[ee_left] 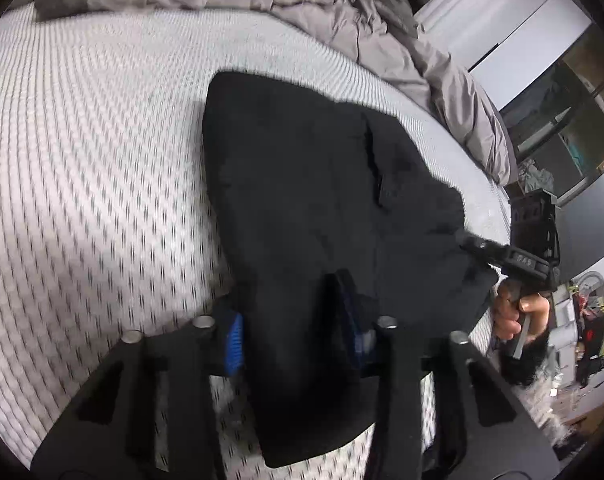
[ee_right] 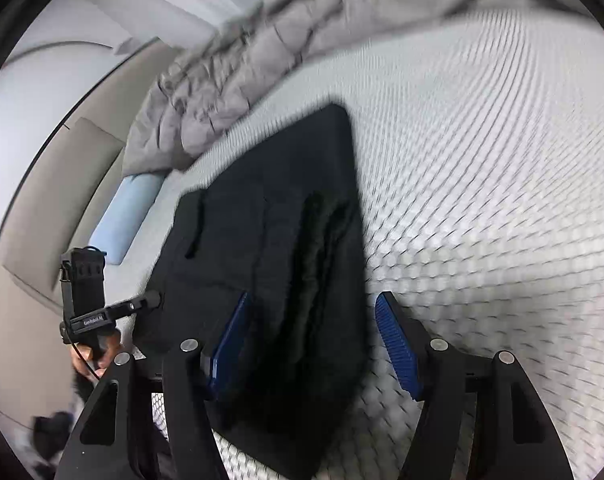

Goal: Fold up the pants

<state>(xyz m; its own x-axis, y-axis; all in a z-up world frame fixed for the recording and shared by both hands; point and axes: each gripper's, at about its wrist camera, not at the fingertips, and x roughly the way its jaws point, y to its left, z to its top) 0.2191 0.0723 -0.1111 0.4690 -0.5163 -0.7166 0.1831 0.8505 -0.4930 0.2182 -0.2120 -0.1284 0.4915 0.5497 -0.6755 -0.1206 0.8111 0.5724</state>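
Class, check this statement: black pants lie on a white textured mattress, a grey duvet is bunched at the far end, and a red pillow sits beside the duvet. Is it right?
One detail is wrong: the pillow is light blue, not red, as the right wrist view shows. The black pants, the white textured mattress and the bunched grey duvet are as stated.

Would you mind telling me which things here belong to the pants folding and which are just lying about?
Part of the job:
- black pants, lying partly folded
- left gripper
- right gripper

Just lying about:
- grey duvet, bunched along the mattress edge
- light blue pillow
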